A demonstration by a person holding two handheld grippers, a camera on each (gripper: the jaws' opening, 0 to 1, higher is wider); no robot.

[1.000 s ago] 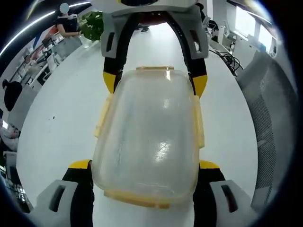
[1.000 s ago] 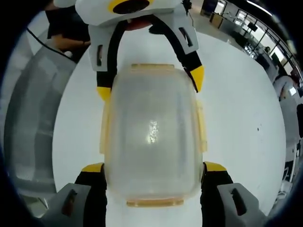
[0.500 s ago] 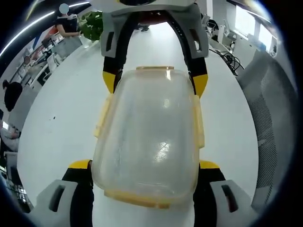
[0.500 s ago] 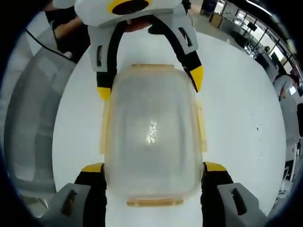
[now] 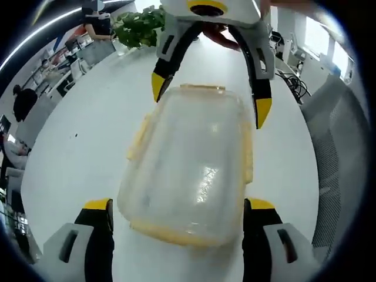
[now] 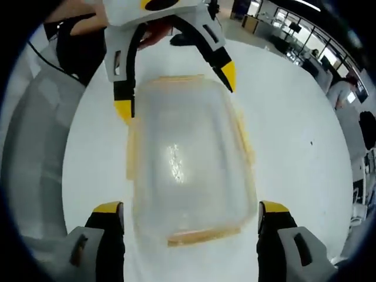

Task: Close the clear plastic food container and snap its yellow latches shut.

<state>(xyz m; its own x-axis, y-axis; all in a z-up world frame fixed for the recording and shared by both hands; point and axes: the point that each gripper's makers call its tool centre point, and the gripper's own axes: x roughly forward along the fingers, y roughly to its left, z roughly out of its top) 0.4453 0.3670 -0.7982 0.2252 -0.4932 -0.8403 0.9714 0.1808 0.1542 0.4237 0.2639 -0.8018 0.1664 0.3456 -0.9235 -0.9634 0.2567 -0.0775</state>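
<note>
the clear plastic food container [image 5: 191,170] lies on the white counter [image 5: 76,153] between my two grippers, its lid on top. my left gripper [image 5: 176,207] has its jaws spread wide, one yellow-tipped jaw on each side of the container's near end, apart from its walls and gripping nothing. my right gripper [image 6: 191,207] faces it from the far end, jaws equally wide and empty, flanking the container's other end. the yellow latches [image 5: 139,138] run along the long sides and both short ends; i cannot tell whether they are snapped down. a potted plant [image 5: 141,26] stands at the counter's far edge, and a mesh chair [image 5: 338,158] sits beside the counter.
</note>
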